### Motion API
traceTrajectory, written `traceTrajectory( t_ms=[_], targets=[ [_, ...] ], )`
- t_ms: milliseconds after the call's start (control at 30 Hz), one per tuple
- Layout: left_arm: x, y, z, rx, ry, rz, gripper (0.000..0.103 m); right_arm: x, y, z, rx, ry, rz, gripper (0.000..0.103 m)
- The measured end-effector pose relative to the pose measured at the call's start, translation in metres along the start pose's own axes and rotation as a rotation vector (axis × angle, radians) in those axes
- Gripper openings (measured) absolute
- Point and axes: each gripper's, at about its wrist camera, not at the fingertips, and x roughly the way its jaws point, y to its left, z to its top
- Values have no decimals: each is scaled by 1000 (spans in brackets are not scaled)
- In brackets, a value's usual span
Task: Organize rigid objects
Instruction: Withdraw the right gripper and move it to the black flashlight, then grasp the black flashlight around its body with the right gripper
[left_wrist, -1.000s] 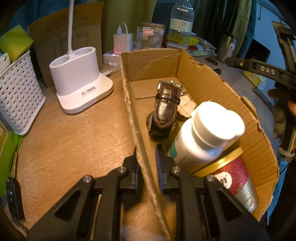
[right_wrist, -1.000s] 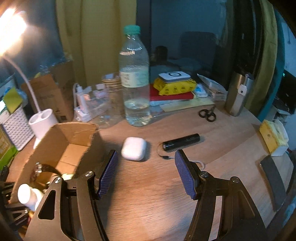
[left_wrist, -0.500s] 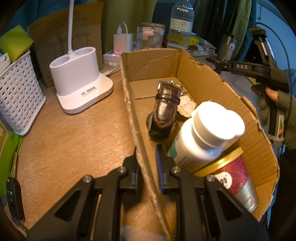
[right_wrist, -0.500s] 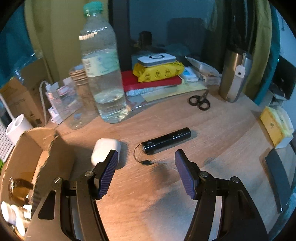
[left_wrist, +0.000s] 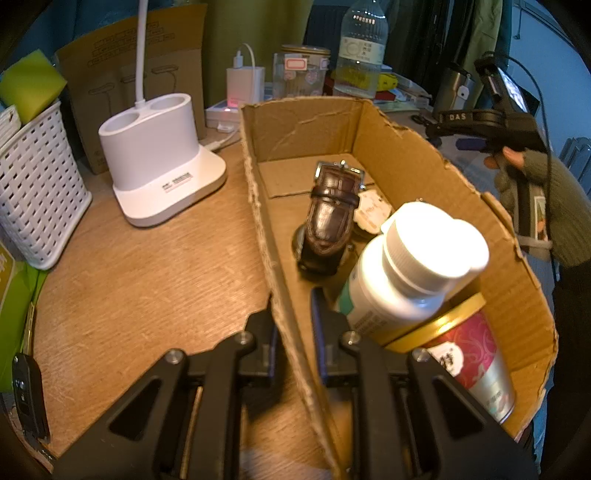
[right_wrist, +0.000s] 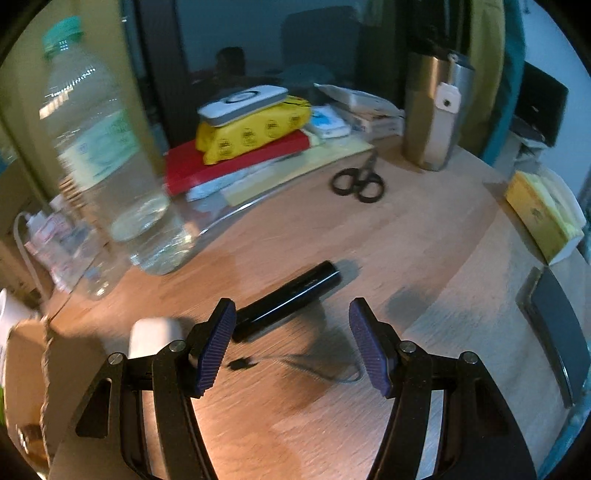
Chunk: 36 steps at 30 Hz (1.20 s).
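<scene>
My left gripper (left_wrist: 293, 328) is shut on the left wall of a cardboard box (left_wrist: 258, 206). Inside the box lie a brown leather watch (left_wrist: 330, 216), a white pill bottle (left_wrist: 410, 266) and a red tin with a gold lid (left_wrist: 469, 354). My right gripper (right_wrist: 293, 343) is open and empty above the wooden desk, just short of a black cylindrical flashlight (right_wrist: 288, 301) with a cord. A white earbud case (right_wrist: 155, 332) lies to the left of the left finger. The right gripper also shows in the left wrist view (left_wrist: 469, 142), beyond the box.
A water bottle (right_wrist: 107, 155) stands at the left, with stacked books and a yellow pack (right_wrist: 255, 133) behind. Scissors (right_wrist: 358, 181), a steel tumbler (right_wrist: 432, 110), a yellow box (right_wrist: 543, 214) and a dark phone (right_wrist: 561, 325) lie right. A white lamp base (left_wrist: 159, 162), basket (left_wrist: 37, 184) and car key (left_wrist: 27, 398) sit left of the box.
My right gripper has moved forward and to the right, from over the earbud case towards the flashlight, which now lies between its fingers' line. The left gripper and box have not moved.
</scene>
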Motion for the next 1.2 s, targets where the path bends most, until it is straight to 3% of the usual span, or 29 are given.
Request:
traceTrajectory(
  t_ms=[233, 567, 967, 1200],
  targets=[
    [0, 0, 0, 0, 0, 1, 16, 20, -12, 5, 61, 22, -13, 67],
    [1, 0, 0, 0, 0, 0, 16, 42, -2, 14, 14, 76, -54, 66],
    [1, 0, 0, 0, 0, 0, 16, 44, -6, 19, -9, 63, -95, 25],
    [1, 0, 0, 0, 0, 0, 16, 30, -3, 8, -52, 32, -76, 22]
  ],
)
